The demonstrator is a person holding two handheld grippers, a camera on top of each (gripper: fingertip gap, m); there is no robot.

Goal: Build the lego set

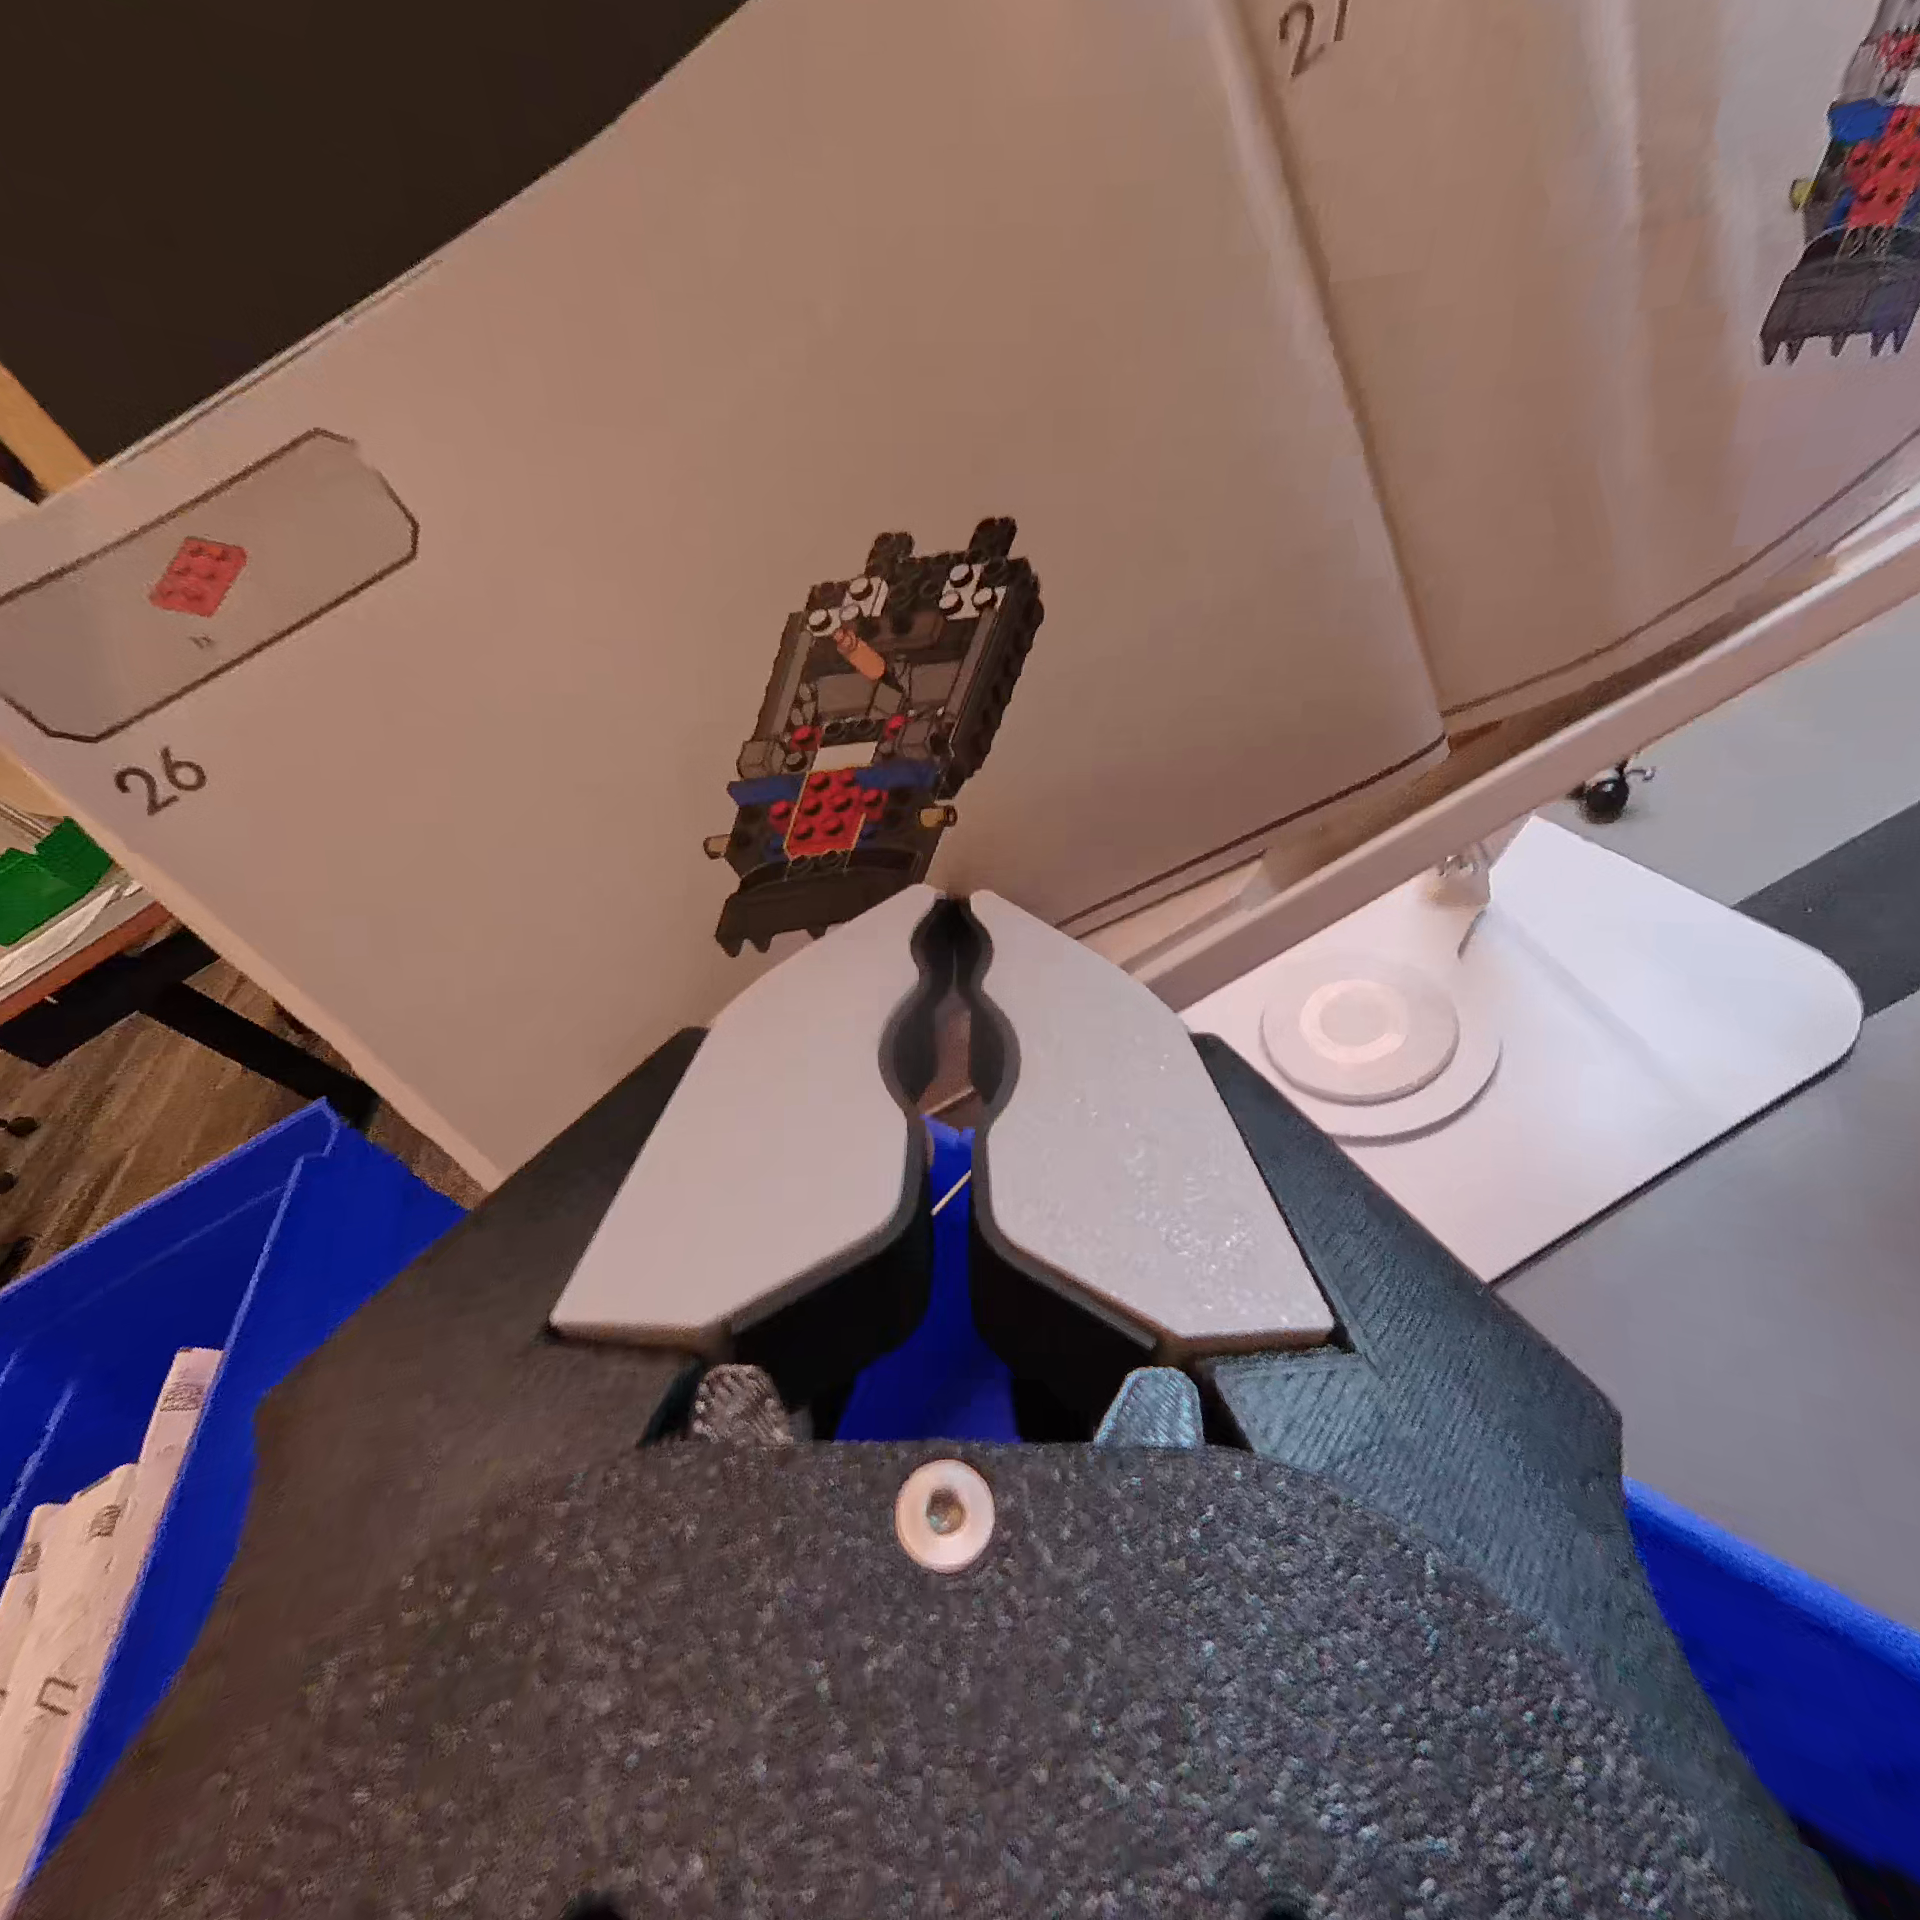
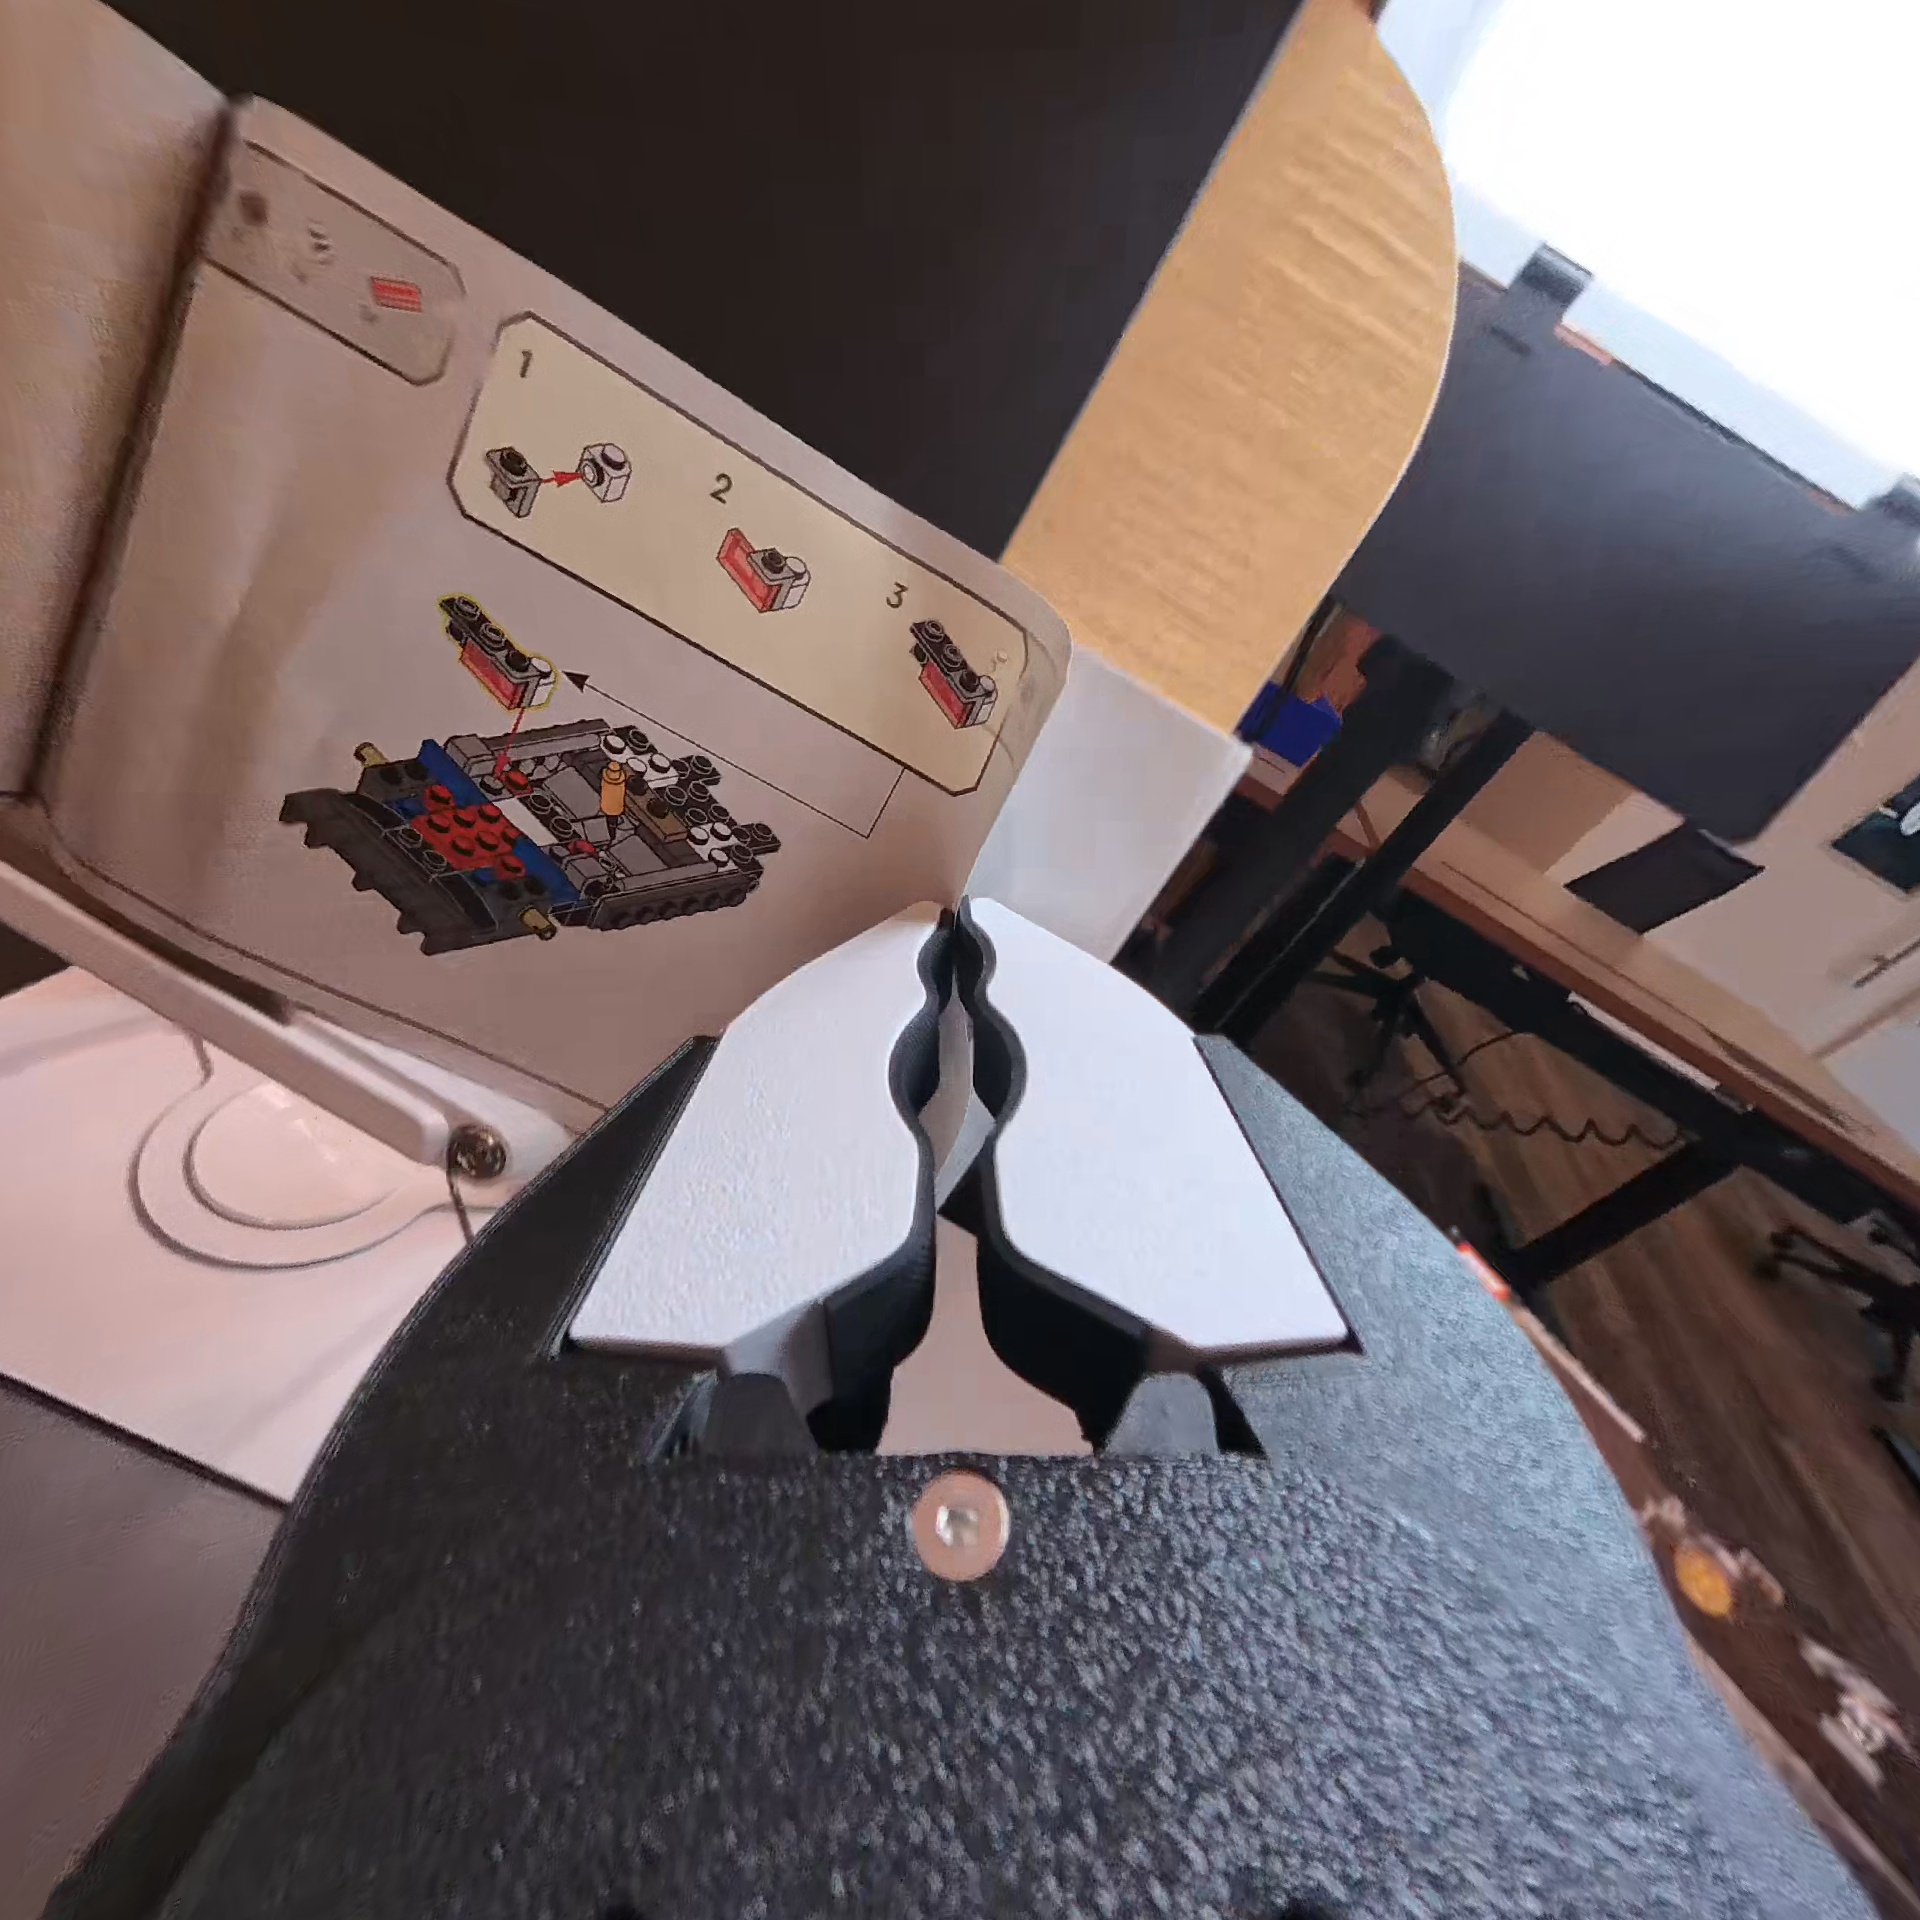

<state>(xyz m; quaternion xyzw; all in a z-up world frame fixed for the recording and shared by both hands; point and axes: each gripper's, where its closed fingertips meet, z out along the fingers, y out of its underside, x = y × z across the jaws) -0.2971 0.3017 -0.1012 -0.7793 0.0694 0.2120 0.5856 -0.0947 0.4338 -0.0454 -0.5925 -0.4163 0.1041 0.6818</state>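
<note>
Left wrist cam gets stuff the right one doesn't: a blue bin [image 1: 208, 1299] right under the gripper w/ some printed paper strips [image 1: 73, 1538] in it, plus a green thing [image 1: 47, 878] on a shelf off to the left edge. Right wrist cam instead shows the room behind: a tan curved panel [image 2: 1257, 343], dark-framed tables [image 2: 1558, 935] and wood floor [image 2: 1714, 1403].

Both see the same instruction booklet [image 1: 935, 364], open and propped on a white stand [image 1: 1558, 1039] w/ a flat white base on a dark grey tabletop [image 1: 1766, 1299]. Left cam faces the page w/ a printed brick-built vehicle diagram [image 1: 883, 727] and a small red brick in a parts box [image 1: 197, 577]. Right cam faces the other page, numbered sub-steps and a bigger build drawing [image 2: 520, 821].

Left gripper [image 1: 948, 899] is closed up, tips basically touching, right at the bottom edge of the left page. Whether it's actually pinching paper, can't tell, the fingers block that spot.

Right gripper [image 2: 954, 920] is closed too, and the lower right corner of the page runs down between its fingers [image 2: 1091, 1091], so it's got the page edge pinched. Page curls up from there.

Both grippers point up at the booklet from below, left one tilted over the bin, right one rolled a bit so the room looks slanted.
</note>
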